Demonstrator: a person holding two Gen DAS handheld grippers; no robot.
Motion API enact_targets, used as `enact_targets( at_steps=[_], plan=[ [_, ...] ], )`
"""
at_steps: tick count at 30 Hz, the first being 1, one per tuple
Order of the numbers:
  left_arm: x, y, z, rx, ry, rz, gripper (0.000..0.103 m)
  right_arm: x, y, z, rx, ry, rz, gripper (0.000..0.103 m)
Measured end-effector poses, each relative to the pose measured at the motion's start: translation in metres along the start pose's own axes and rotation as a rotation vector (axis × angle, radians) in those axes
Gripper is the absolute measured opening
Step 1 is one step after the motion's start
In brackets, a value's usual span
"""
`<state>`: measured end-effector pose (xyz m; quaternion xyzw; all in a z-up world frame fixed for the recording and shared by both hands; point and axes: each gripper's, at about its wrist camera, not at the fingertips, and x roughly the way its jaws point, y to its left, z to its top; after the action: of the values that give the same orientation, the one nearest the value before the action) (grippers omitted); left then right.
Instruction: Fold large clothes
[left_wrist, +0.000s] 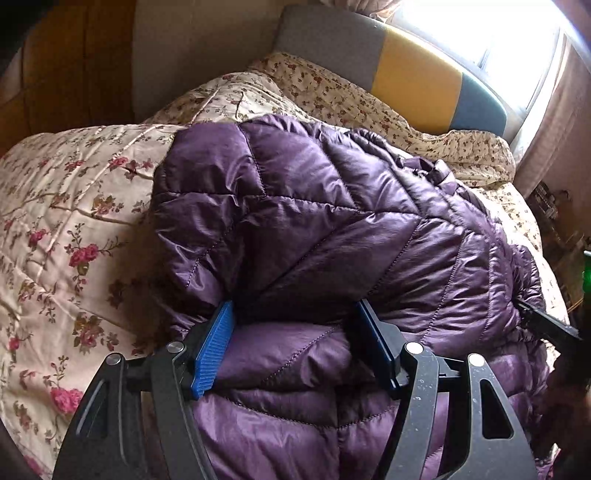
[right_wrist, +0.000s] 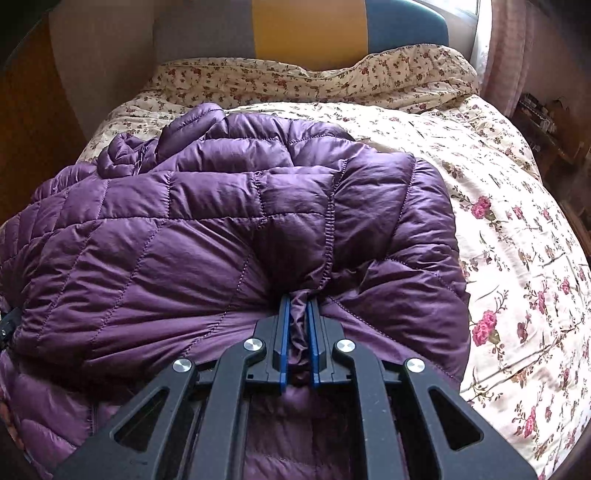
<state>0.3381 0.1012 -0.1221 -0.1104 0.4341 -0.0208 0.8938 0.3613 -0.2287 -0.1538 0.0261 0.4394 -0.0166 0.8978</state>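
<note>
Right wrist view: the right tool (right_wrist: 297, 306) is pinched tight on a bunched fold of the purple puffer jacket (right_wrist: 207, 236), right at the 6 o'clock edge of the pile. The jacket sits heaped on the bed's floral quilt (right_wrist: 517, 258), which shows bare out toward 3 o'clock. From the left wrist, the left tool (left_wrist: 295, 314) has its blue pads wide apart, straddling a fat roll of jacket (left_wrist: 314, 206); can't tell if they're actually squeezing it.

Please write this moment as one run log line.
left tongs: open around folded purple quilted puffer jacket | right tongs: shut on jacket fabric | surface: floral bedspread
</note>
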Motion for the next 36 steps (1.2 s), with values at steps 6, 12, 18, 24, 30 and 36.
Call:
enact_targets(
  at_steps=[6,12,18,24,30,36],
  plan=[
    [-0.027,-0.004,0.016,0.007,-0.090,0.029,0.079,-0.023,0.002,0.008,-0.012,-0.077,-0.028,0.033],
    [-0.029,-0.014,0.037,0.026,-0.131,0.030,0.079,-0.039,0.033,0.024,-0.032,-0.164,0.036,0.057],
    [-0.003,-0.028,0.050,0.089,-0.124,0.063,0.079,-0.013,0.070,0.033,-0.072,-0.144,0.059,0.073],
    [0.034,-0.015,0.045,0.097,-0.077,0.092,0.079,0.022,0.079,0.026,-0.132,-0.116,0.026,0.077],
    [0.051,-0.007,0.035,0.069,-0.066,0.063,0.080,0.042,0.082,0.016,-0.150,-0.119,0.020,0.079],
    [0.055,-0.006,0.034,0.057,-0.069,0.066,0.081,0.045,0.081,0.013,-0.146,-0.134,0.024,0.079]
  ],
)
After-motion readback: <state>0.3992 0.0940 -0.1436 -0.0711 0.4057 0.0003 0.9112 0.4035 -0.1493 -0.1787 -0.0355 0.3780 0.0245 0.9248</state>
